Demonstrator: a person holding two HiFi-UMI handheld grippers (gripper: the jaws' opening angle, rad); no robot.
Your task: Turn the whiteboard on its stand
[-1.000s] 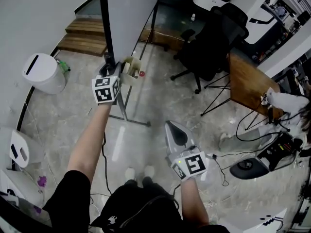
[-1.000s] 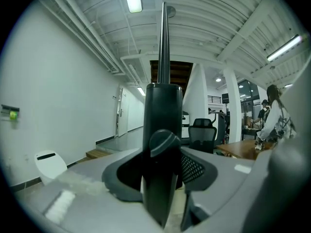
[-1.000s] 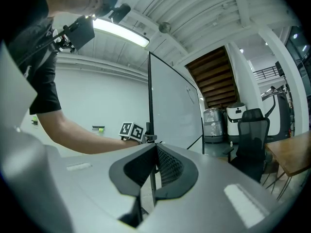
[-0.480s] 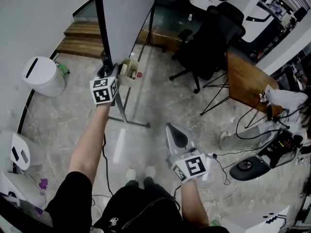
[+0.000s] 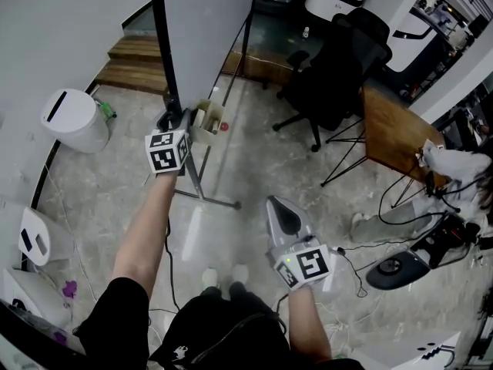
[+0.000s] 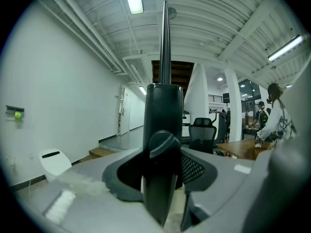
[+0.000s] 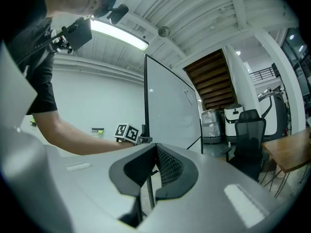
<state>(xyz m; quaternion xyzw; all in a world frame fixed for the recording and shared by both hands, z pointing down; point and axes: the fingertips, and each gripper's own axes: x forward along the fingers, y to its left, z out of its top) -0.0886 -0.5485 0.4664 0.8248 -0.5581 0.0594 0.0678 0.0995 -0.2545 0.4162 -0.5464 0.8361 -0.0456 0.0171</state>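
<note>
The left tool (image 5: 174, 119) was closed on the black upright (image 5: 162, 45) of the whiteboard (image 5: 206, 21) stand. In the left gripper view the upright filled the gap between the jaws, with both pads against it and a round black knob (image 6: 164, 143) on it at jaw height. The tool pointed roughly level. The whiteboard panel rose directly ahead of and above the left tool, seen nearly edge-on from that tool. A small pen tray (image 5: 208, 119) on the stand sat just to the right of its marker cube (image 5: 166, 152). The stand's foot bar (image 5: 206, 199) lay on the floor below the left tool, on the side nearer the person. The right tool (image 5: 272, 204) was held level, well apart from the stand and to the right of the left tool. Its jaw tips were together and nothing was held between them. A black office chair (image 5: 339, 68) stood beyond the right tool, with a wooden surface (image 5: 393, 129) further to its right. A white bin (image 5: 73, 118) stood on the floor to the left of the left tool.
</note>
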